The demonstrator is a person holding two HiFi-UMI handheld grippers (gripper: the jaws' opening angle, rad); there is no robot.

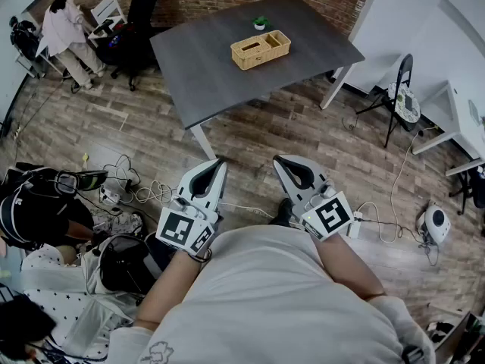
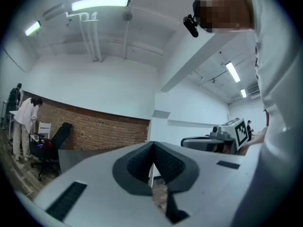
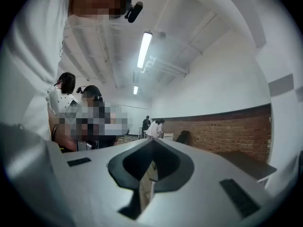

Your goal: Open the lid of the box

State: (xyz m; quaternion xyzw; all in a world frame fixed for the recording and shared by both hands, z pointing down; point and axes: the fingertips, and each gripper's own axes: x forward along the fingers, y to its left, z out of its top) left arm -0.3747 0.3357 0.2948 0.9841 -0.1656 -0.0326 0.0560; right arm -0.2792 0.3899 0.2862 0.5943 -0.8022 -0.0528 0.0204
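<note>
Not really started yet. My left hand-held gripper and right hand-held gripper are both squeezed shut on nothing, well short of the bench. The wicker box sits mid-bench toward the far edge, and its lid looks untouched.

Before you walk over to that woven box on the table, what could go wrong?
1. Cables lie loose on the way to the table; feet could catch on them.
2. A small green thing stands close by the box and might get knocked.
3. The left gripper and right gripper are both shut, so they must open first.
</note>
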